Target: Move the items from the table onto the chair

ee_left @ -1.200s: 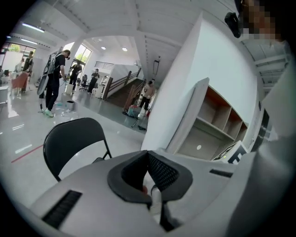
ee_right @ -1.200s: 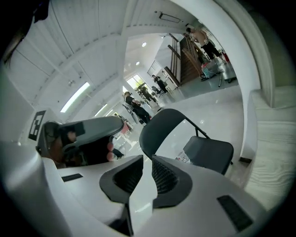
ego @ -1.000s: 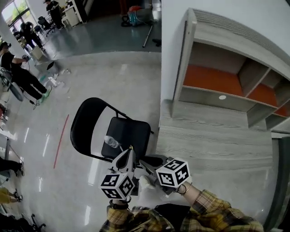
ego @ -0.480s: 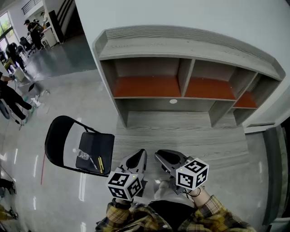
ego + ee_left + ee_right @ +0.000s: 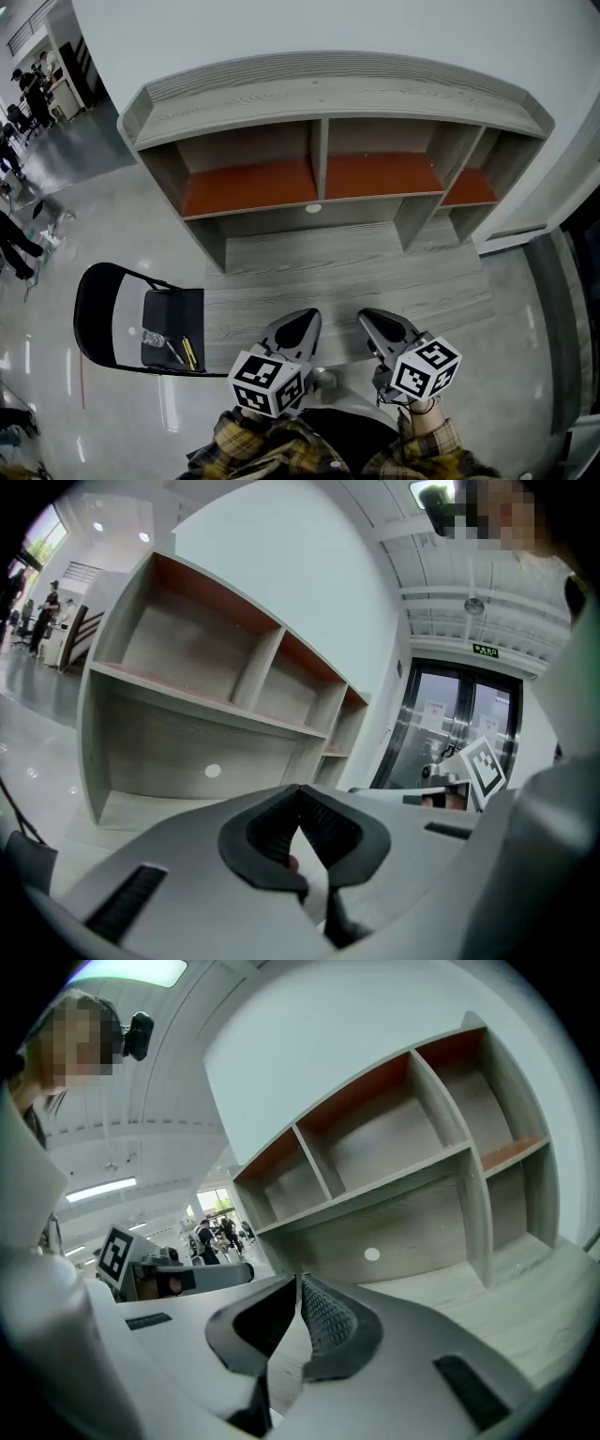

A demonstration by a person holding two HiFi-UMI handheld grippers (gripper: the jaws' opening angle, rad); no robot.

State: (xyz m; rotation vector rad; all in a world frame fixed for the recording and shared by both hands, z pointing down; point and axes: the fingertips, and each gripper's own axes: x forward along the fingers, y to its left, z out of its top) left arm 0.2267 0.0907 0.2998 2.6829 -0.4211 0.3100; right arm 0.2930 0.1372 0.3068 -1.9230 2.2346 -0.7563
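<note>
At the left of the head view stands a black folding chair [image 5: 92, 300]. On its seat lie a clear plastic bottle [image 5: 153, 337], a yellow pen [image 5: 188, 353] and a dark pen [image 5: 174, 352]. My left gripper [image 5: 308, 319] and right gripper [image 5: 367, 319] hover side by side over the front edge of the grey wooden table [image 5: 356, 272], both pointing at its shelf unit [image 5: 319, 94]. The left gripper [image 5: 299, 789] is shut with nothing in it. The right gripper [image 5: 300, 1280] also has its jaws together and holds nothing.
The shelf unit has three open compartments with orange back panels [image 5: 253, 183] and a white round cap [image 5: 313, 208] below them. People [image 5: 17, 239] stand on the glossy floor at far left. A dark glass door [image 5: 567, 319] is at right.
The view has swung right, from the chair to the table. Both grippers have left the chair seat and now hang before the table. The bottle and pens stay on the seat.
</note>
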